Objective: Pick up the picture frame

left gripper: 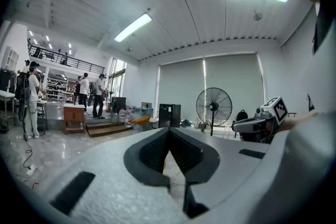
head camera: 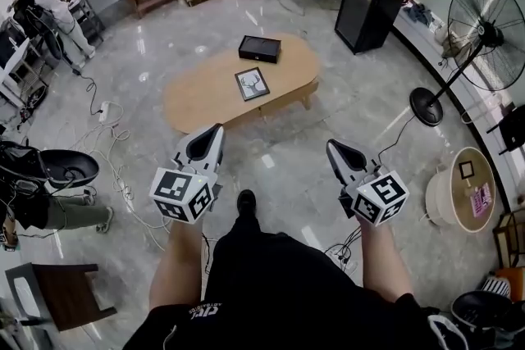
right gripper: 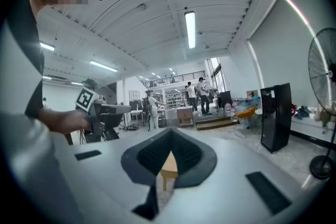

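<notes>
With my left gripper (head camera: 212, 135) and right gripper (head camera: 335, 148) both clenched empty, the black-edged picture frame (head camera: 252, 84) lies flat on the oval light-wood table (head camera: 205, 98) well ahead, nearer my left one.

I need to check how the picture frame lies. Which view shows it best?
The head view: the picture frame lies flat on the wooden table, seen whole from above. The right gripper view shows only a sliver of table, no frame; the left gripper view shows no frame.
</notes>
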A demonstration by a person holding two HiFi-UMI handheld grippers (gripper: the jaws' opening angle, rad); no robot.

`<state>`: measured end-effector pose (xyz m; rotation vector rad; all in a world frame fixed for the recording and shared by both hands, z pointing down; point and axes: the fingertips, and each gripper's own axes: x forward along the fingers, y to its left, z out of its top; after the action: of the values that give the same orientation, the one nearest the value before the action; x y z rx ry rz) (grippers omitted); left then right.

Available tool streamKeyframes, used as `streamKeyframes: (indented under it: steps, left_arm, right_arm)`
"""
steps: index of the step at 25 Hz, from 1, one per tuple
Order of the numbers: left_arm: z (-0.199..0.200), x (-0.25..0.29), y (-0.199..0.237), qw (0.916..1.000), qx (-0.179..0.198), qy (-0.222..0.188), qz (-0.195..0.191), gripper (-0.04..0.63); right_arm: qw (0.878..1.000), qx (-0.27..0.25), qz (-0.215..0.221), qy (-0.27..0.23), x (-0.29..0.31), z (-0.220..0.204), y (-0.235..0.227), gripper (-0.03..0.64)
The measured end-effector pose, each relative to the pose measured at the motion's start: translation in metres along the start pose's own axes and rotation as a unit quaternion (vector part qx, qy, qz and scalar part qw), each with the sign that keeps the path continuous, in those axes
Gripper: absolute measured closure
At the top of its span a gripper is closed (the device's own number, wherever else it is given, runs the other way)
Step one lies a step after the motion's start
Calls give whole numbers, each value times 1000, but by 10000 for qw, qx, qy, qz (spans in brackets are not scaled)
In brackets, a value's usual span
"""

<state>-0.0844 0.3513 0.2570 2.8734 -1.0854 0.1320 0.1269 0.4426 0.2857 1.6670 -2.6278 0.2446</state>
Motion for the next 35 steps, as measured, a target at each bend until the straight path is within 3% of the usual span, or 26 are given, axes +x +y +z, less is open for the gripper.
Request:
streamKeyframes:
  steps: [8, 15, 24, 30, 35]
  left_arm:
    - [-11, 43, 55, 9996, -244, 22, -155, 586]
    - [-9, 112, 136, 9989, -318, 31, -343, 584]
    - [-10, 167, 238, 9974, -584, 71, -414, 585]
    - [-18, 179, 277, 9967, -719, 139, -346, 585]
    - [-33, 191, 306, 9953, -907, 321, -64, 586]
  right_arm:
    - [9996, 165, -161, 158, 56, -4, -25, 612]
    - [9985, 222, -355, 356, 148, 1, -65, 612]
    - [9967, 182, -231, 754, 268, 8, -79, 612]
    - [9959, 53, -146, 895, 313, 14, -82, 612]
    - [9955, 67, -18, 941, 342, 11, -87, 612]
